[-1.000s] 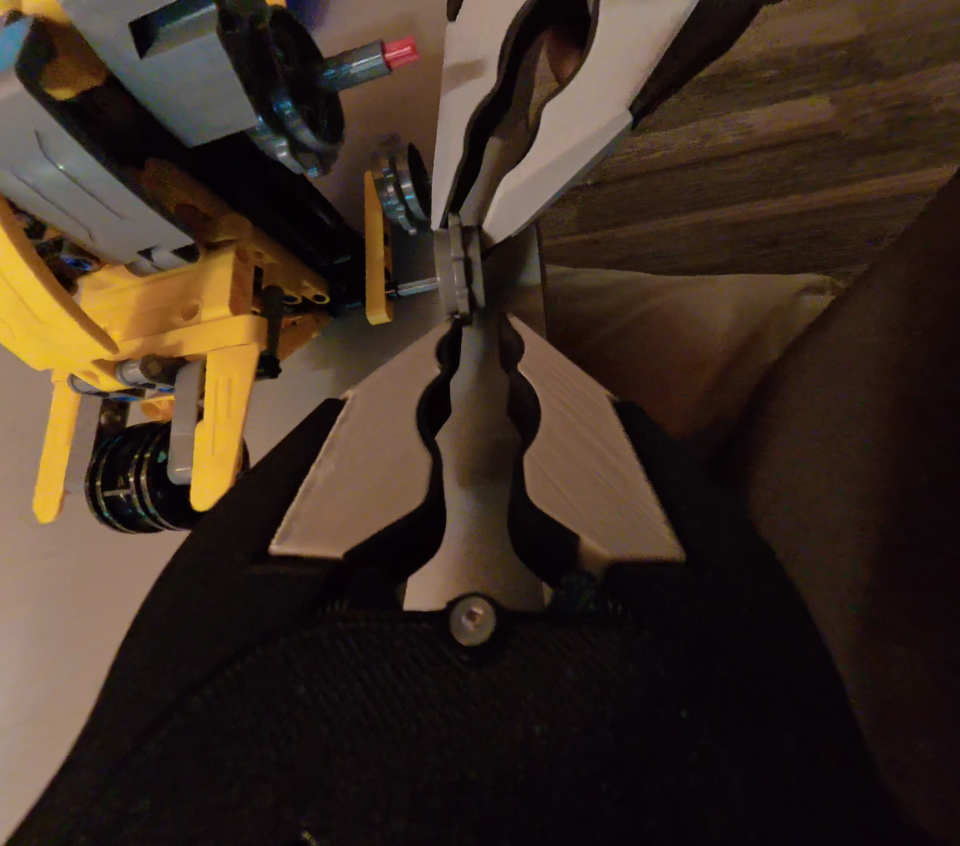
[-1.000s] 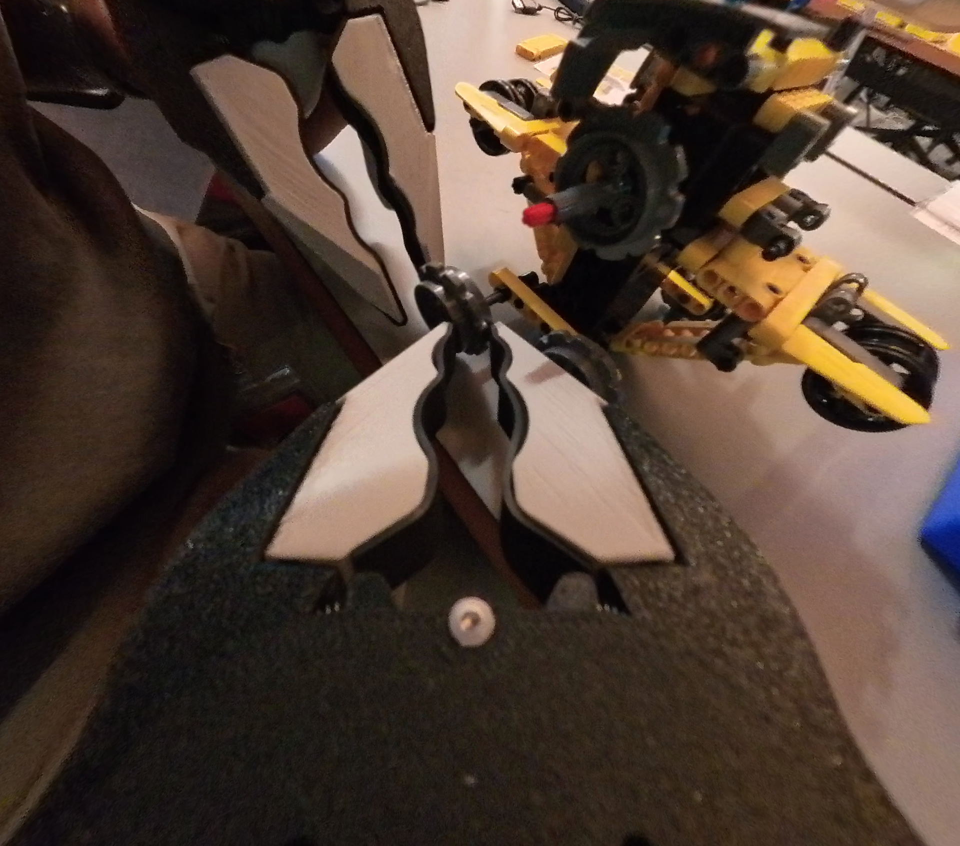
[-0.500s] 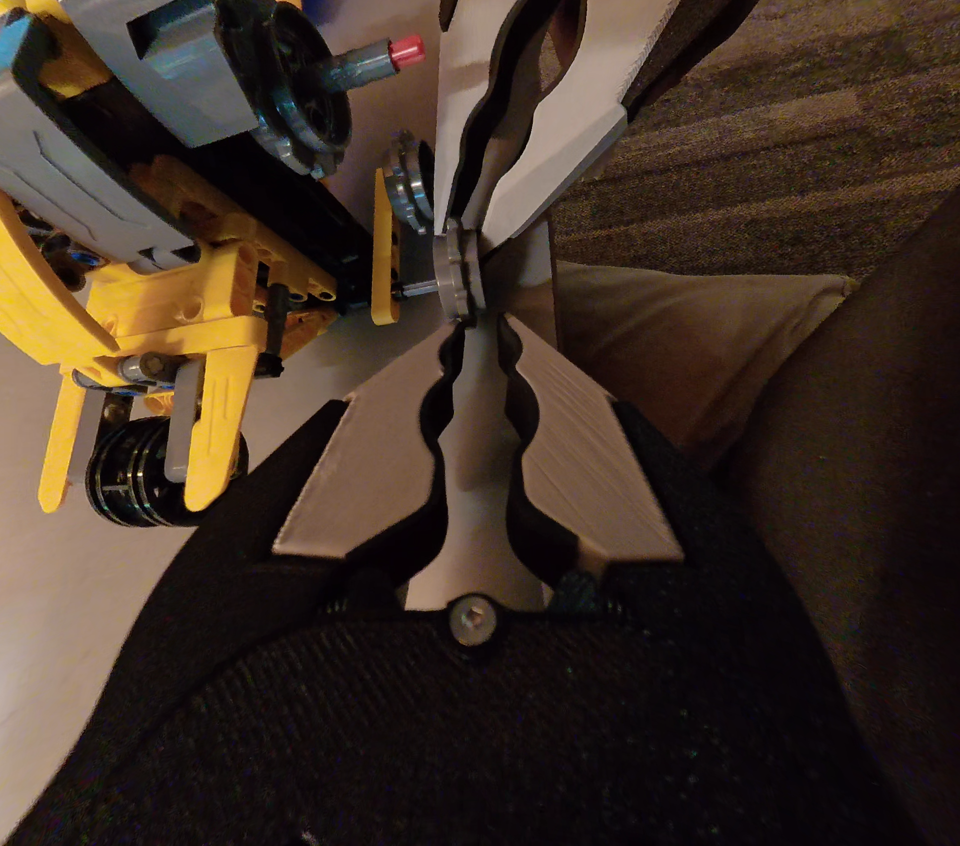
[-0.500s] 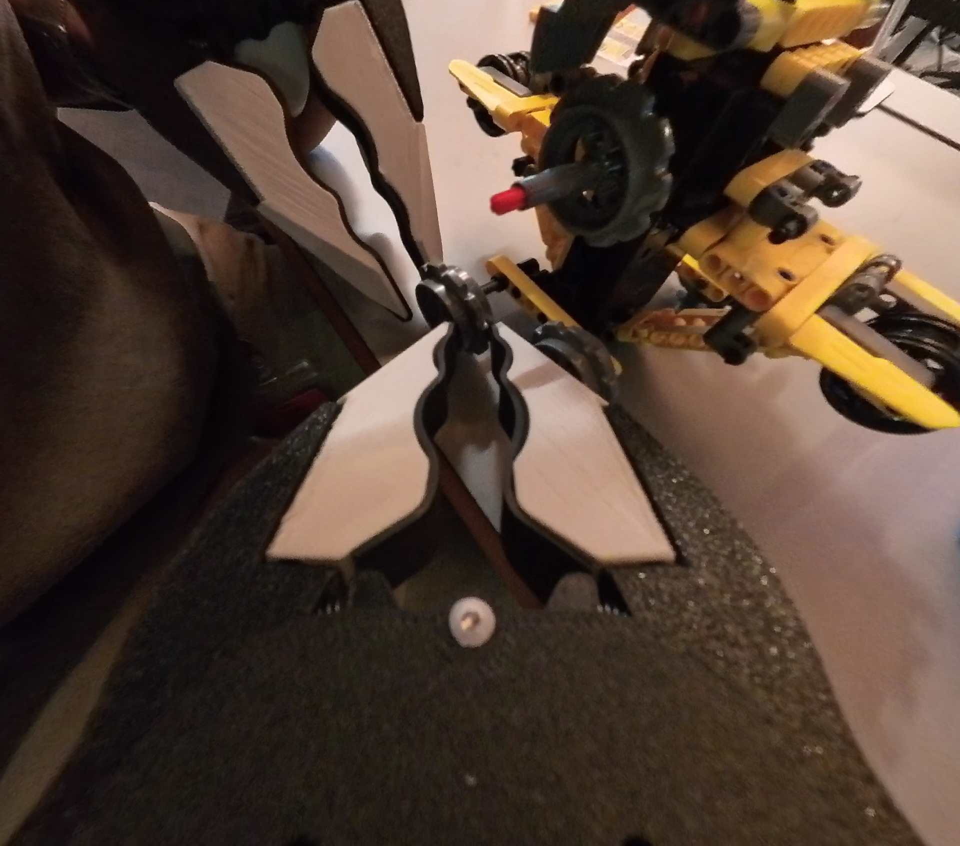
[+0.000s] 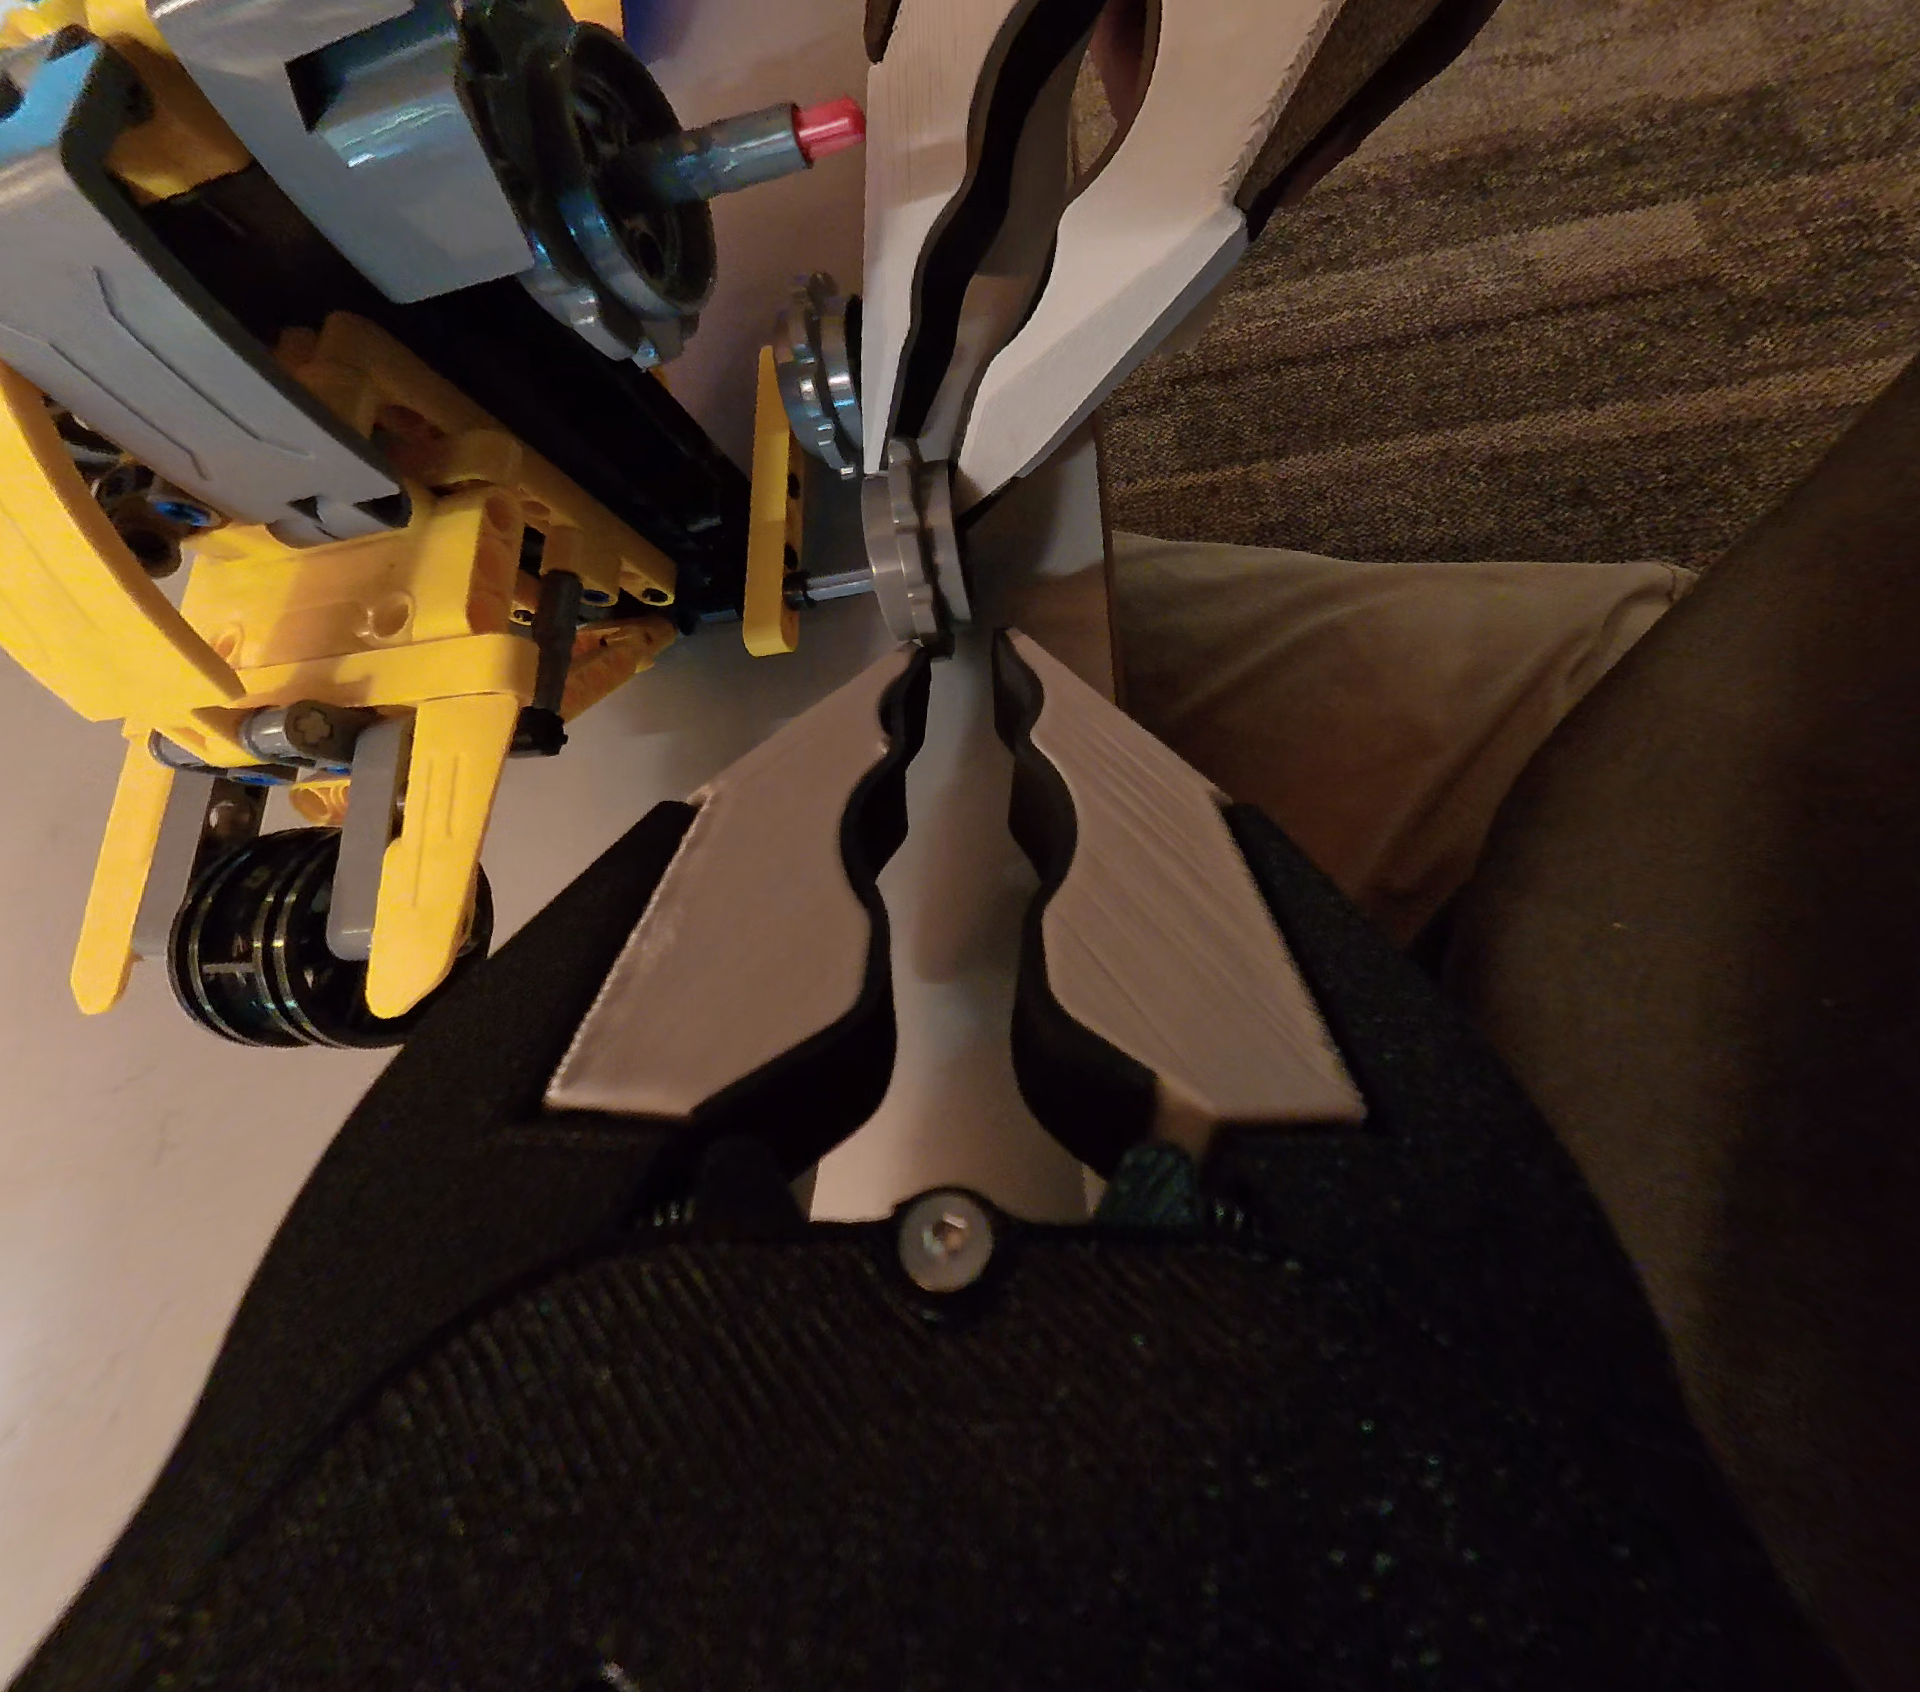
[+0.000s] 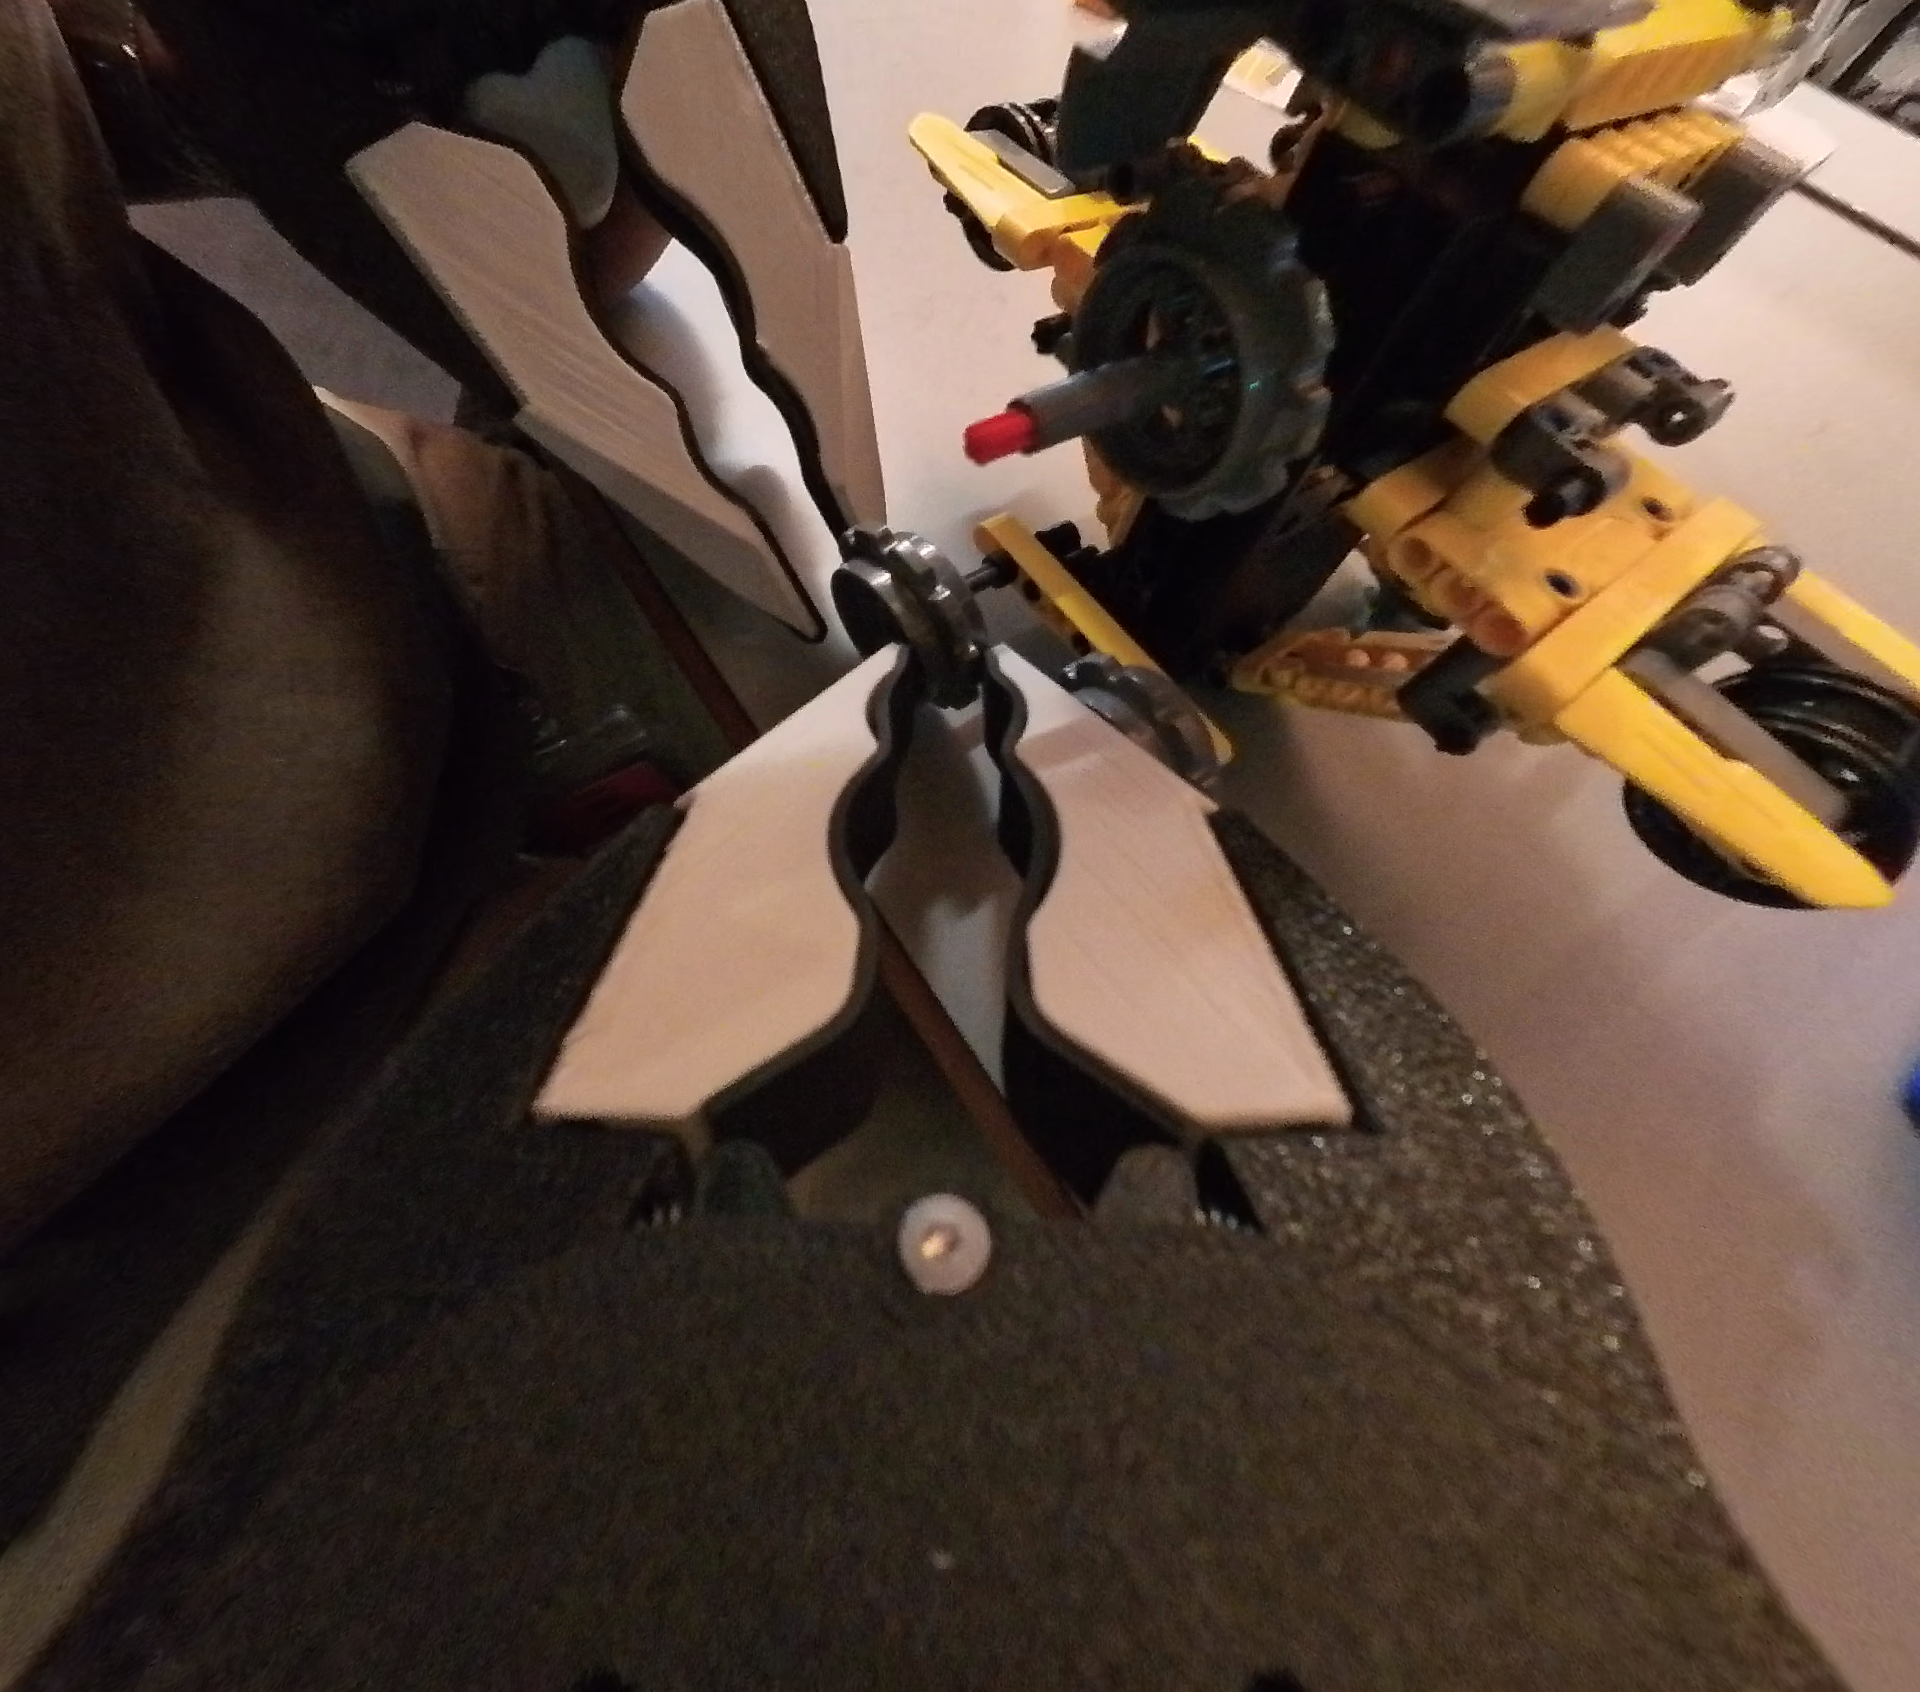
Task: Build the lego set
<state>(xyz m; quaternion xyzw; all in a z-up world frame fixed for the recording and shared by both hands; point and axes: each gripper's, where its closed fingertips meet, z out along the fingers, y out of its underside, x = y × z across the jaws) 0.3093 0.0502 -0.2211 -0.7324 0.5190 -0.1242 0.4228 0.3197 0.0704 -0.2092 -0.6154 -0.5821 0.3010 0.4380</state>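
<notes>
Gripping, left wrist view: we see the left gripper (image 5: 951, 655) pinching the lower rim of a small grey toothed disc (image 5: 914, 562), while the right gripper (image 5: 909, 442) nips its upper rim.
Disc, place: on a thin axle, just beside the yellow-and-black brick vehicle (image 5: 343, 603).
Right wrist view: our right gripper (image 6: 940, 671) is closed on the disc (image 6: 904, 614), and the left gripper (image 6: 844, 546) meets it from above.
Materials: hard glossy plastic; pale, finely ribbed fingers; smooth table (image 6: 1558, 1227).
</notes>
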